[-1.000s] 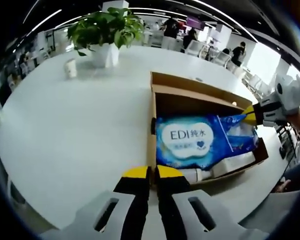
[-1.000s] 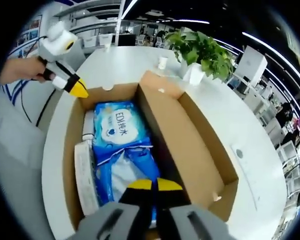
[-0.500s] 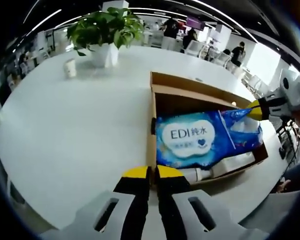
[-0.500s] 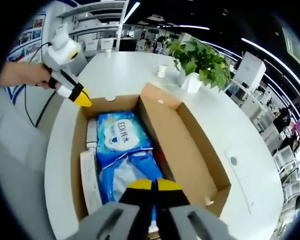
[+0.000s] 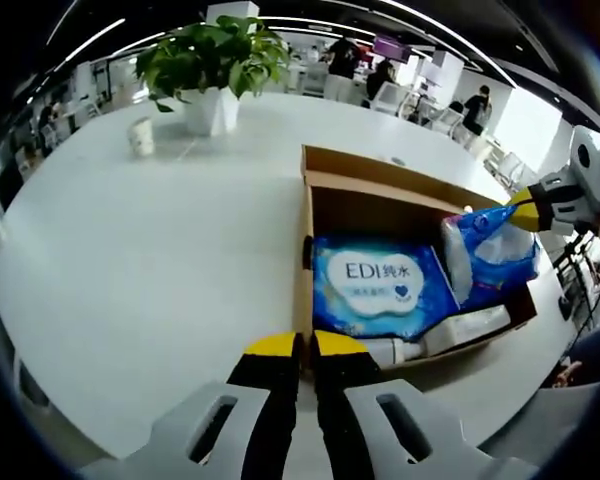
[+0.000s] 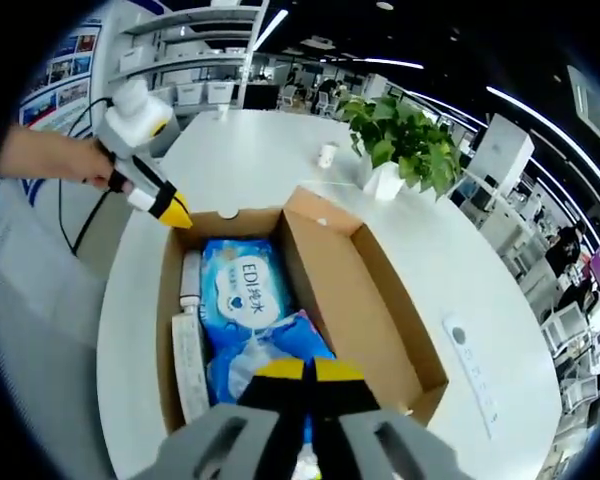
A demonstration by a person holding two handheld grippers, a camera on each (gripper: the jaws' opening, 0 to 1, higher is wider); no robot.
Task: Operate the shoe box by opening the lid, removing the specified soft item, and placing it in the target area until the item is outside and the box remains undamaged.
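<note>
The blue pack (image 5: 490, 262) is pinched by the right gripper (image 6: 307, 368); the left gripper (image 5: 297, 345) is clenched empty. A slip could be caused by its thin edge, or the box (image 5: 380, 205) snagged.

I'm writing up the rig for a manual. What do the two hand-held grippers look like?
Both match. The left hand-held gripper has a white-and-grey body narrowing through a black section to yellow tips, with a black cable trailing from it. The right hand-held gripper shows the same yellow tips, black section and white body.
</note>
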